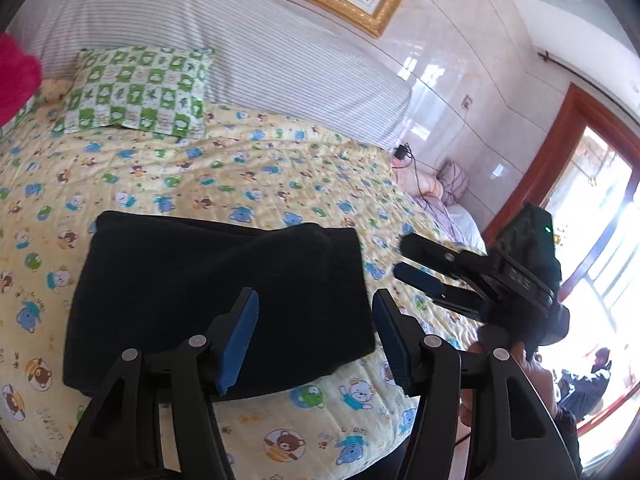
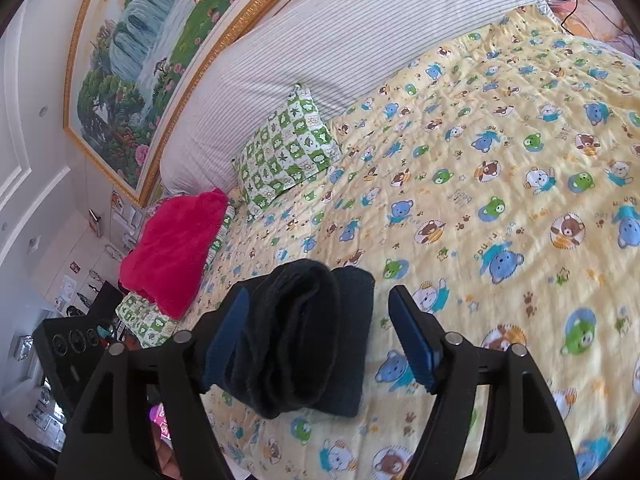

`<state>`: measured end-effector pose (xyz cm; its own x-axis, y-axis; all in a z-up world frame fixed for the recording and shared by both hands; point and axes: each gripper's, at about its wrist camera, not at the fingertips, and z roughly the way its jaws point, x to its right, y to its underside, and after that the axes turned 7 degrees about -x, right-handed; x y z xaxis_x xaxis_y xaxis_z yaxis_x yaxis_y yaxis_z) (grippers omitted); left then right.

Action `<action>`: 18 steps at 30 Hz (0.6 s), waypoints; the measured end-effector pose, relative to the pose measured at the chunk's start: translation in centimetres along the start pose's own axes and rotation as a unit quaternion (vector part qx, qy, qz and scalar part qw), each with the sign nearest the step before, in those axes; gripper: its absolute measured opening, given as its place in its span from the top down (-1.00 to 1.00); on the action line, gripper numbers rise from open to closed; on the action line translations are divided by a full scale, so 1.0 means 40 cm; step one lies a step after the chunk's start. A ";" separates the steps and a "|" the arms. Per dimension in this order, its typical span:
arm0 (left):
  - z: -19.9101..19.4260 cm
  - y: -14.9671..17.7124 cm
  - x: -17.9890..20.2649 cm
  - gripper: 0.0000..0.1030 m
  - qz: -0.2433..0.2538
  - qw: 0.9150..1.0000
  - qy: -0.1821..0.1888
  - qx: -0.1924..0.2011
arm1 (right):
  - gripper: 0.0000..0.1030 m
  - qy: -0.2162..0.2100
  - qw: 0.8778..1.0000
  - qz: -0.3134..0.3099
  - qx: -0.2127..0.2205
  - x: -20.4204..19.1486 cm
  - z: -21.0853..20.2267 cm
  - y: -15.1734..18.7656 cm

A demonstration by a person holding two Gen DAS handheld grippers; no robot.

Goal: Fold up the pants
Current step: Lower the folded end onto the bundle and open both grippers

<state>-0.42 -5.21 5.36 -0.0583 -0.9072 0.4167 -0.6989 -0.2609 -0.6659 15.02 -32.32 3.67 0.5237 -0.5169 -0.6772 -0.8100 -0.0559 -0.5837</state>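
**Folded pants on the quilt, both grippers released**

Left gripper [image 1: 316, 336] spread wide, blue pads [image 1: 240, 340] apart, holding nothing, hovering just above the near edge of the pants [image 1: 224, 288]. Right gripper [image 2: 320, 336] likewise spread wide and empty, left pad just beside the near end of the pants [image 2: 304, 340], no clear contact. In the left wrist view, right gripper [image 1: 416, 264] also visible to the right of the pants, fingers apart and pointed toward them.

Black pants folded into a thick rectangular bundle, lying flat on the yellow bear-print quilt [image 2: 500, 168]. Long axis across the left wrist view; in the right wrist view, layered folded end facing the camera, length running away toward the headboard side.

Beyond the pants, a green checked pillow [image 1: 136, 92] against a striped white bolster [image 1: 248, 40]. Left of the pants, a red fleece item [image 2: 176, 248]. Farthest, a gold-framed painting [image 2: 152, 48] on the wall.
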 end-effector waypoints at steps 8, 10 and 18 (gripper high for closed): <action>-0.042 0.004 -0.066 -0.18 -0.036 0.999 -0.018 0.013 | -0.51 0.015 1.000 -0.010 -0.012 -0.040 0.010 0.034; -0.053 0.004 -0.085 -0.19 -0.045 0.999 -0.024 0.017 | -0.52 0.016 1.000 -0.011 -0.014 -0.050 0.015 0.041; -0.081 0.013 -0.146 -0.23 -0.076 0.996 -0.036 0.024 | -0.64 0.027 0.999 -0.025 -0.031 -0.089 0.037 0.063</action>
<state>-2.77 1.01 4.59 0.0980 -0.8764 0.4715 -0.6613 -0.4114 -0.6273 11.51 -29.36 3.97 0.5494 -0.5579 -0.6220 -0.7992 -0.1338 -0.5859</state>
